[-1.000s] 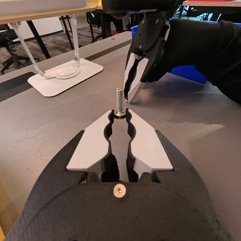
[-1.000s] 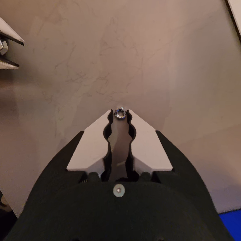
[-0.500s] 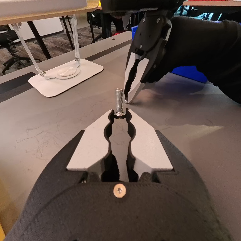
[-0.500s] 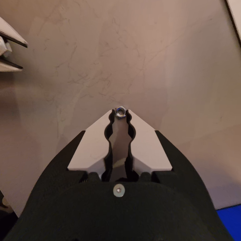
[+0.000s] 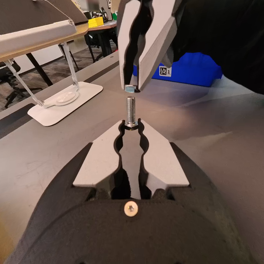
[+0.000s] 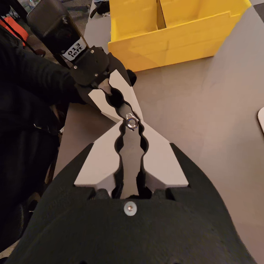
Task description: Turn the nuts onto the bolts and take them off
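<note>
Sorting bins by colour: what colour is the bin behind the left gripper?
Yellow; the bin shows best in the right wrist view.

Yellow bin (image 6: 178,38), blue bin (image 5: 191,70), possibly laptop stand (image 5: 65,100).

bolt (image 5: 130,111): shiny threaded metal, bright zinc look. nut (image 6: 132,123) just above bolt: same glossy metal. left gripper (image 5: 131,124) and right gripper (image 6: 131,124) at bolt: matt pale fingers (image 5: 102,154), rough black printed-looking plastic body. table (image 5: 42,150) under bolt: grey, smooth, faint scuffs, low sheen. stand (image 5: 65,102) left of bolt: smooth white base, clear legs. blue bin (image 5: 192,70) behind, yellow bin (image 6: 178,41): smooth plastic.
</note>
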